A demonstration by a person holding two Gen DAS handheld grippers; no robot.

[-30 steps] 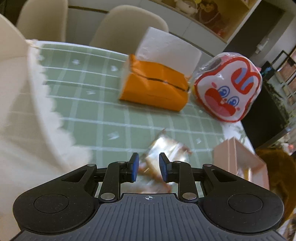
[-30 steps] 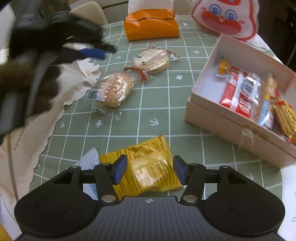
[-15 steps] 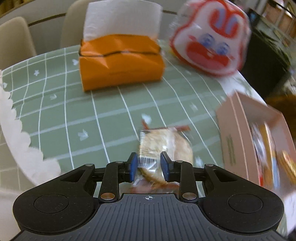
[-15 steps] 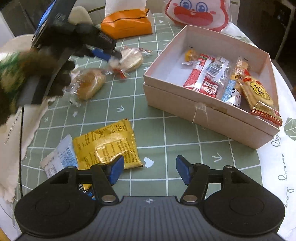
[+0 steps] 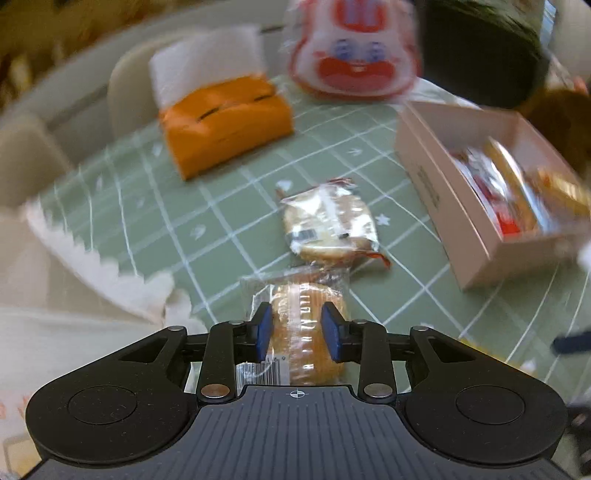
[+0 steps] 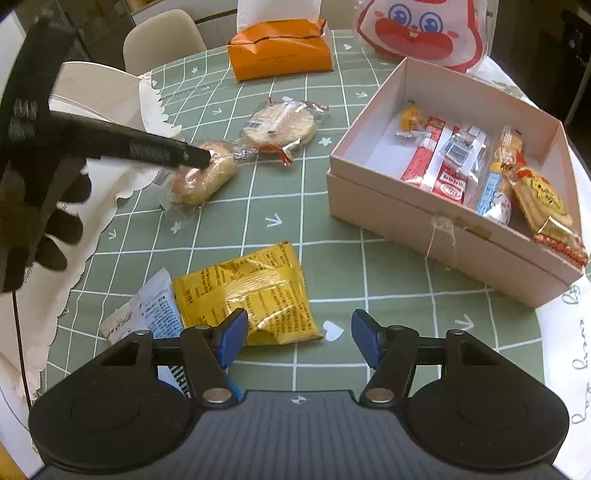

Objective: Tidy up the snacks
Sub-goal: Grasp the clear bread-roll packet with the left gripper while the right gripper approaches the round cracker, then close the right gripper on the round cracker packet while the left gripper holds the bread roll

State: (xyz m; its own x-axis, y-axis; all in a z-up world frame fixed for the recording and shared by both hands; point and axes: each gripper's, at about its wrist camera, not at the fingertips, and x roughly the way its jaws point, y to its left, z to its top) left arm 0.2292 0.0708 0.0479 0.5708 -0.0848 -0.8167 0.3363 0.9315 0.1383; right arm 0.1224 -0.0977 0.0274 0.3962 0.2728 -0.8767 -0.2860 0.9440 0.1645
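- The desk (image 6: 332,236) is covered by a green cloth with a white grid, and a white scalloped mat (image 6: 110,177) is laid along its left edge.
- An open pink box (image 6: 443,221) is set on the desk's right side; several wrapped snacks are seen lying side by side in it, among them red sticks (image 6: 439,162) and a yellow-printed pack (image 6: 543,195) by the right wall.
- A red-and-white cartoon bag (image 6: 421,33) is stood at the far edge, just behind the box.
- An orange tissue pack (image 6: 280,51) is placed to the left of the bag, with white tissue raised from its top.
- A yellow packet (image 6: 251,295) is laid flat near the front, with a blue-and-white wrapper (image 6: 144,314) touching its left edge.
- A round cracker (image 6: 284,125) in clear wrap is seen mid-desk, left of the box.
- A wrapped bun (image 5: 299,332) is laid beside the cracker, at the mat's edge.
- The left hand-held gripper (image 5: 298,330) is set around the bun, one pad on each side; whether the pads press on it cannot be told through the blur.
- The right hand-held gripper (image 6: 298,341) is spread wide with nothing between its pads, held over the near end of the yellow packet.
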